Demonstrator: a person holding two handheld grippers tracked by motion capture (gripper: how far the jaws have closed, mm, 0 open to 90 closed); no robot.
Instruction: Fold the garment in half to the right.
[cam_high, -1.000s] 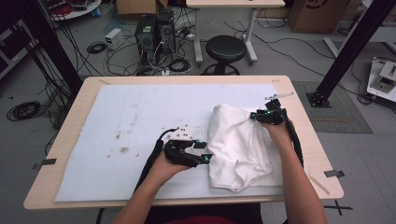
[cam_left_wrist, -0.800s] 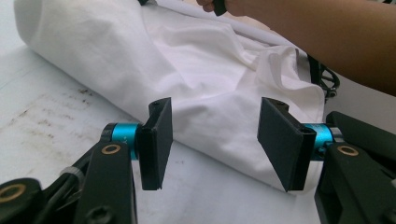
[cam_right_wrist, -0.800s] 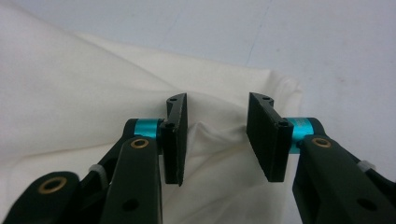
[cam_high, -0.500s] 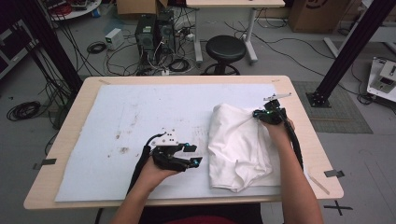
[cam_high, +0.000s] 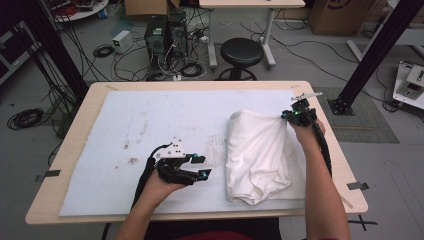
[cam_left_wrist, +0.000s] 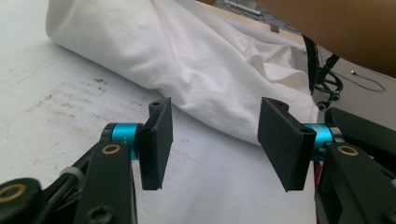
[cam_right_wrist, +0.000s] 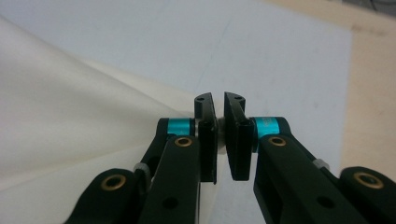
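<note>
Cloth (cam_right_wrist: 70, 121) corner between right gripper (cam_right_wrist: 219, 140) pads

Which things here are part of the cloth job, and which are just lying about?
In the job:
white cloth
right gripper, shut on the cloth's far corner
left gripper, open, beside the cloth
white mat

Lying about:
black stool
computer towers
floor cables

White cotton cloth garment (cam_high: 260, 150), crumpled and loosely folded, lying on the right half of the white-covered table (cam_high: 150, 125). Long from far to near edge, far end rolled smooth, near end bunched into soft folds. Far right corner pulled taut, slightly raised off the surface.
</note>
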